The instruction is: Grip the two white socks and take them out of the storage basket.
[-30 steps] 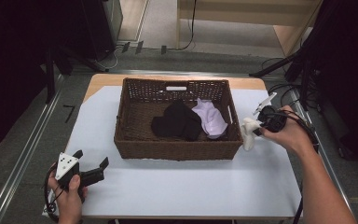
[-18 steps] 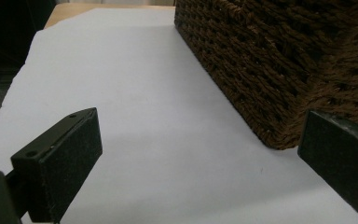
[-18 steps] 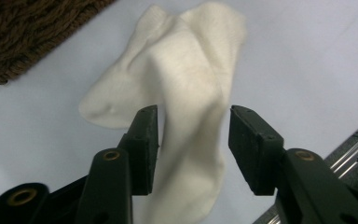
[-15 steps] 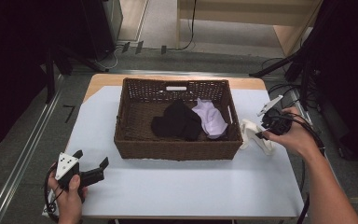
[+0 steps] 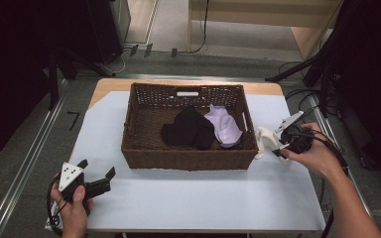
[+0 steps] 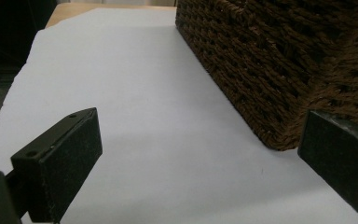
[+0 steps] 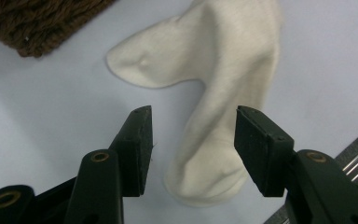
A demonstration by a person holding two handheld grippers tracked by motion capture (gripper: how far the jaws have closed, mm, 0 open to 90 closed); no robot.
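A white sock (image 5: pixel 266 139) (image 7: pixel 214 70) lies flat on the white table cover, just right of a brown wicker basket (image 5: pixel 188 88). My right gripper (image 5: pixel 279 147) (image 7: pixel 193 149) hovers over the sock's lower end. Its jaws have just been opening; the sock lies between them and the pads do not press on it. A black garment (image 5: pixel 188 129) and a lilac one (image 5: pixel 223 126) lie in the basket. My left gripper (image 5: pixel 96 169) (image 6: pixel 200 158) rests open and empty at the table's near left, pointing at the basket's corner (image 6: pixel 270 60).
The white cover (image 5: pixel 193 198) spans the table, with a bare wooden strip (image 5: pixel 109 85) at the far edge. Cables (image 5: pixel 337 158) trail off the right side. A metal rail (image 5: pixel 25 163) runs along the floor at the left.
The right gripper held the sock beside the basket, then its jaws parted and the sock came to lie on the table. The right hand shifted slightly right and nearer. The left hand stayed put.
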